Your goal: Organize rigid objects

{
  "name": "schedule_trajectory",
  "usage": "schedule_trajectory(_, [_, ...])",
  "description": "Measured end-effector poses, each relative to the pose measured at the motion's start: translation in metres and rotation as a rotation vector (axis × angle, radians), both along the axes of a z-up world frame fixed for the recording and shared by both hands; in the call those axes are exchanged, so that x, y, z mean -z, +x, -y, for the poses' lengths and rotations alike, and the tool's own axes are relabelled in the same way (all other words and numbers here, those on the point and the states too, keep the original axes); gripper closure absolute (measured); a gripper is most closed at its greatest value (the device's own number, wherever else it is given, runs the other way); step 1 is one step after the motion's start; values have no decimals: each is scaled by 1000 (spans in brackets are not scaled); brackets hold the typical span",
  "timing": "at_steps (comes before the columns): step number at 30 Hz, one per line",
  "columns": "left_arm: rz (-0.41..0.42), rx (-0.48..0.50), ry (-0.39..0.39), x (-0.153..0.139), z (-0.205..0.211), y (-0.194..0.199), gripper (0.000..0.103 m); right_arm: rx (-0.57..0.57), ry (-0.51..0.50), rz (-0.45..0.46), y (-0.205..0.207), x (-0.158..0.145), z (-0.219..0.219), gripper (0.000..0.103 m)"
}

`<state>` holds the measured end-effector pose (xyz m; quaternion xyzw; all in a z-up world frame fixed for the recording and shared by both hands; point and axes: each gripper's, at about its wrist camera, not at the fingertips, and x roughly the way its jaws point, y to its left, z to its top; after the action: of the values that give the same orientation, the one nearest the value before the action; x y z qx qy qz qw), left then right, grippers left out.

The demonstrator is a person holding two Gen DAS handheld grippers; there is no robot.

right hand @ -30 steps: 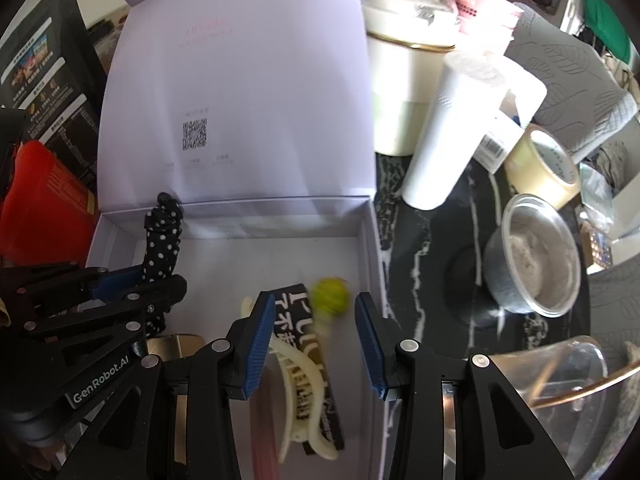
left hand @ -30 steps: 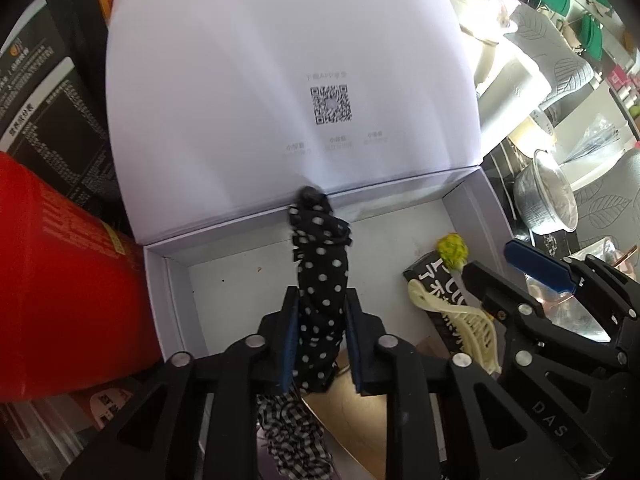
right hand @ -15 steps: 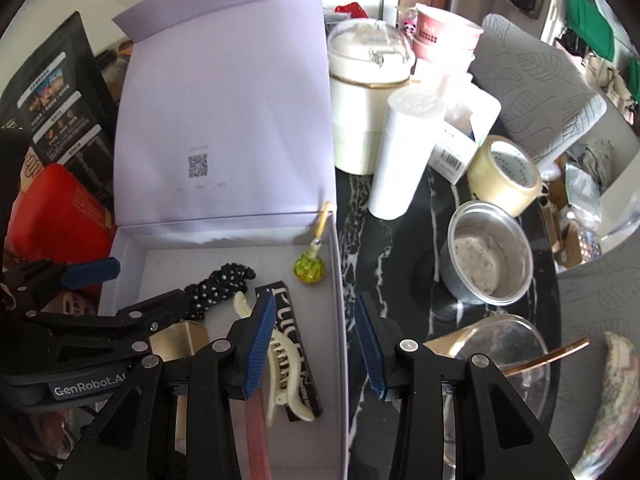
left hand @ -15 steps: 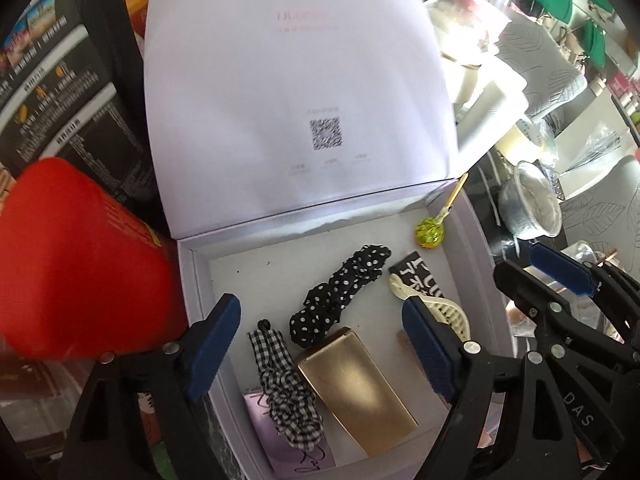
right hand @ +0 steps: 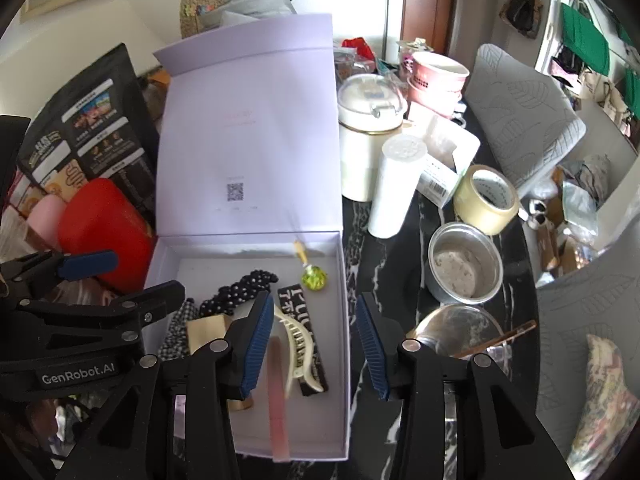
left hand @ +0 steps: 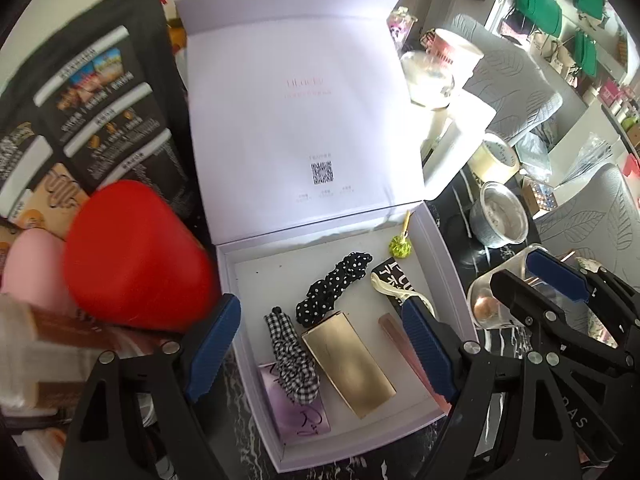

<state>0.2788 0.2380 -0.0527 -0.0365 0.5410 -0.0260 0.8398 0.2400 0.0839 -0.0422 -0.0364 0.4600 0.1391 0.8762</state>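
An open lilac box [left hand: 256, 312] [right hand: 344, 280] with its lid upright holds a polka-dot scrunchie [left hand: 336, 282] [right hand: 236, 286], a checked scrunchie [left hand: 292, 356], a gold case [left hand: 348, 364] [right hand: 204, 330], a cream hair claw [right hand: 298, 346], a black labelled strip [right hand: 298, 304], a pink strip [right hand: 278, 392] and a green-headed hairpin [left hand: 400, 246] [right hand: 314, 278]. My left gripper [left hand: 320, 348] is open and empty above the box's near half. My right gripper [right hand: 312, 344] is open and empty over the box's right wall.
A red case [left hand: 132, 256] [right hand: 100, 228] and black snack bags [left hand: 100, 112] crowd the box's left. To the right on the black marble table stand a white cylinder [right hand: 394, 188], tape roll [right hand: 486, 200], metal cup [right hand: 464, 264] and glass bowl [right hand: 456, 332].
My left gripper let go of the polka-dot scrunchie, which now lies in the box, and opened wide. Both grippers pulled back and up from the box. The green hairpin settled near the back wall.
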Motion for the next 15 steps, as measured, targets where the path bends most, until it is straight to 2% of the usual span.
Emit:
schedule_trajectory(6, [39, -14, 23, -29, -6, -17, 20, -7, 14, 41, -21, -25, 2, 60])
schedule_trajectory(15, [118, -13, 21, -74, -12, -52, 20, -6, 36, 109, -58, -66, 3, 53])
